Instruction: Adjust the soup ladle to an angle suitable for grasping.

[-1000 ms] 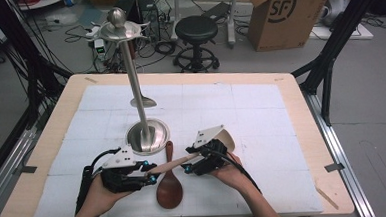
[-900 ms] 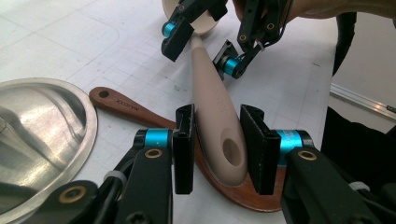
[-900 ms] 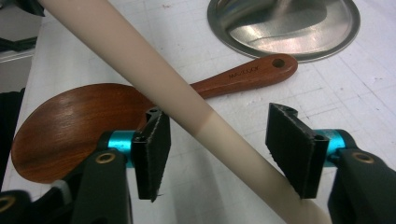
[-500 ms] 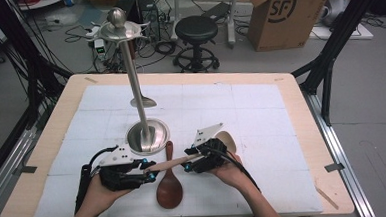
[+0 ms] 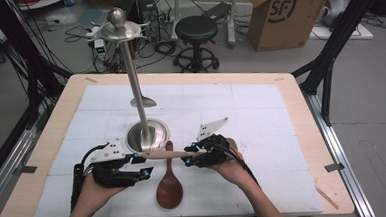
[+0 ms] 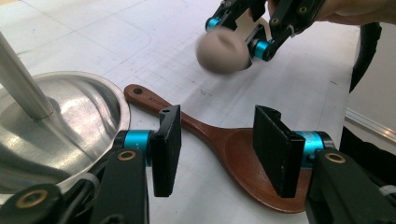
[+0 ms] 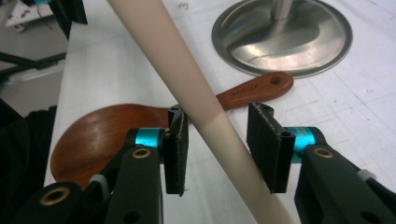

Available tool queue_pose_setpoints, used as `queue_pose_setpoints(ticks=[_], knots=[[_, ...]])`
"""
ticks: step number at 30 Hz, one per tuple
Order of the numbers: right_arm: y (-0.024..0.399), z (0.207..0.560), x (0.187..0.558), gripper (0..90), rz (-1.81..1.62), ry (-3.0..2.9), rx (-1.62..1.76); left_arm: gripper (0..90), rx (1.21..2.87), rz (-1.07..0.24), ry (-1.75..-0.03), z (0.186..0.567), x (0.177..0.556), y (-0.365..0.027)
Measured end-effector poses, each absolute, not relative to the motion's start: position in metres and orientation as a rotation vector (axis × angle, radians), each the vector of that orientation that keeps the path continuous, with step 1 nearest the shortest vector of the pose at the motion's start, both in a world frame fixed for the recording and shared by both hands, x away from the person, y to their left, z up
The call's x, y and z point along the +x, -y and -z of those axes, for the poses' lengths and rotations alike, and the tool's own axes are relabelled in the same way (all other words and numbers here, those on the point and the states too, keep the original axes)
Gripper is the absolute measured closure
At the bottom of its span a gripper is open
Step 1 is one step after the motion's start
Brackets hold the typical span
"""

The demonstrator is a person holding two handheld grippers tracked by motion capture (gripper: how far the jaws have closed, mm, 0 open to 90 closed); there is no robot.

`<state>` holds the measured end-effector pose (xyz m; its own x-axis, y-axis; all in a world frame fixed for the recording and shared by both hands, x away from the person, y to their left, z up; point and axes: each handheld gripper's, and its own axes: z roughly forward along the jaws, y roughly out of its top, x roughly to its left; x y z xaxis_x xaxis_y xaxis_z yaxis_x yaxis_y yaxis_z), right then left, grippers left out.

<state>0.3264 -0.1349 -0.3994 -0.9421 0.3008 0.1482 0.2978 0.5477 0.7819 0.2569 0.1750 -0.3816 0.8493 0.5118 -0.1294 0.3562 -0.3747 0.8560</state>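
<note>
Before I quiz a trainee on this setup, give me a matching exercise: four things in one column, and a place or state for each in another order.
Things:
1. dark spoon
2. pale handle
3. stand base
4. stool

Places or states:
A. on the floor beyond the table
B. lifted, crossing over another utensil's handle
C. lying flat on the table, bowl toward the near edge
D. round, shiny metal, standing on the table

Pairs: 1-C, 2-B, 3-D, 4-A
</note>
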Motion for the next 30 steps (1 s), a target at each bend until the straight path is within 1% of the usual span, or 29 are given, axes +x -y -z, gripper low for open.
queue_pose_setpoints(ticks=[17, 22, 30], knots=[[0.150, 0.382, 0.334, 74.1, -1.616, -2.672, 0.661, 51.9, 1.999, -0.180, -0.639, 0.382, 0.258, -0.175], [0.154, 0.379, 0.337, 75.6, -1.694, -2.624, 0.675, 50.2, 1.999, -0.182, -0.644, 0.382, 0.258, -0.176], [0.164, 0.373, 0.338, 75.8, -1.836, -2.531, 0.743, 50.2, 1.999, -0.184, -0.642, 0.382, 0.258, -0.176]])
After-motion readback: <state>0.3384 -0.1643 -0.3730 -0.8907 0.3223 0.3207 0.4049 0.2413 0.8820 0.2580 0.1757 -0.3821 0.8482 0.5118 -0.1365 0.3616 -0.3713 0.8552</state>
